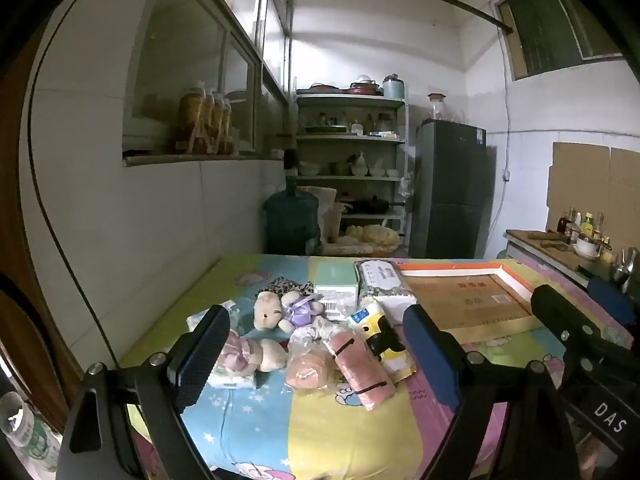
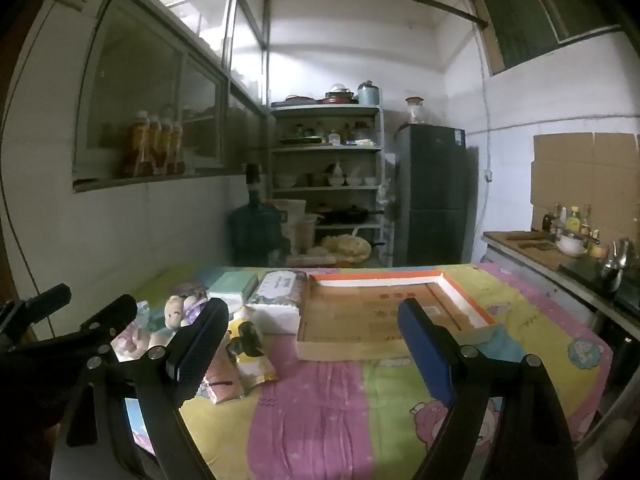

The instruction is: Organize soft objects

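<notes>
A heap of soft things lies on the table's left half: a beige teddy bear with a purple bow, a second plush in pink, a bagged pink item, a rolled pink towel and a yellow-black packet. To the right lies a shallow cardboard box with an orange-white rim, with nothing in it. My left gripper hovers open in front of the heap, nothing between its fingers. My right gripper is open too, before the box. The teddy and packet also show there.
A green tissue box and a patterned tissue pack stand behind the heap. The table wears a pastel cartoon cloth. Behind are a shelf rack, a water jug, a fridge and a counter at right.
</notes>
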Available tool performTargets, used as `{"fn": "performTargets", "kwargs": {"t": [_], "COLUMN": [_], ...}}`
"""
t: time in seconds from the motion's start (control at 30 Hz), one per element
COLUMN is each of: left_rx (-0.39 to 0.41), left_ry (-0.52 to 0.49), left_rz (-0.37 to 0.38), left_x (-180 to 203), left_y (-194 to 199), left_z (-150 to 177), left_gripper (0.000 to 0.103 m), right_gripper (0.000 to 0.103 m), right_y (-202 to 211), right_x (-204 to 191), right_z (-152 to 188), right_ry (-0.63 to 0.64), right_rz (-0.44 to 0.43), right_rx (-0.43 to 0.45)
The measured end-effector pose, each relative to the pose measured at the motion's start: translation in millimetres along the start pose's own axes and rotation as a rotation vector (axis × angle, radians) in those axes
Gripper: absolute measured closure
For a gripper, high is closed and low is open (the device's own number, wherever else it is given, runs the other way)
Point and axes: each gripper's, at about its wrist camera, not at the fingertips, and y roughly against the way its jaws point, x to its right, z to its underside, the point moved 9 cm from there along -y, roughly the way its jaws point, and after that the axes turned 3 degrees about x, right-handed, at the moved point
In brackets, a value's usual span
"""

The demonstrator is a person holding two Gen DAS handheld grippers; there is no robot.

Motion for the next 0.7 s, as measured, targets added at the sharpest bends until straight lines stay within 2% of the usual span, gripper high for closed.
{"fn": "performTargets", "kwargs": {"t": [0.2, 0.47, 0.7], "left_rx": [-0.002, -0.014, -0.009], "left_ry": [0.026, 0.023, 0.026], "left_rz": [0.016, -0.003, -0.008], "left_x": [-1, -5, -2], "left_y": [-2, -11, -3], "left_z": [0, 7, 7], "left_gripper": [0.014, 0.014, 0.014], "right_gripper": [0.016, 0.016, 0.016], "right_y": [0, 4, 4], "right_x": [0, -7, -6], "right_z": [0, 0, 1], "right_ry": [0.005, 0.007, 0.008], "right_rz": [0.004, -0.003, -0.013], "right_rx": [0.004, 0.008, 0.003]}}
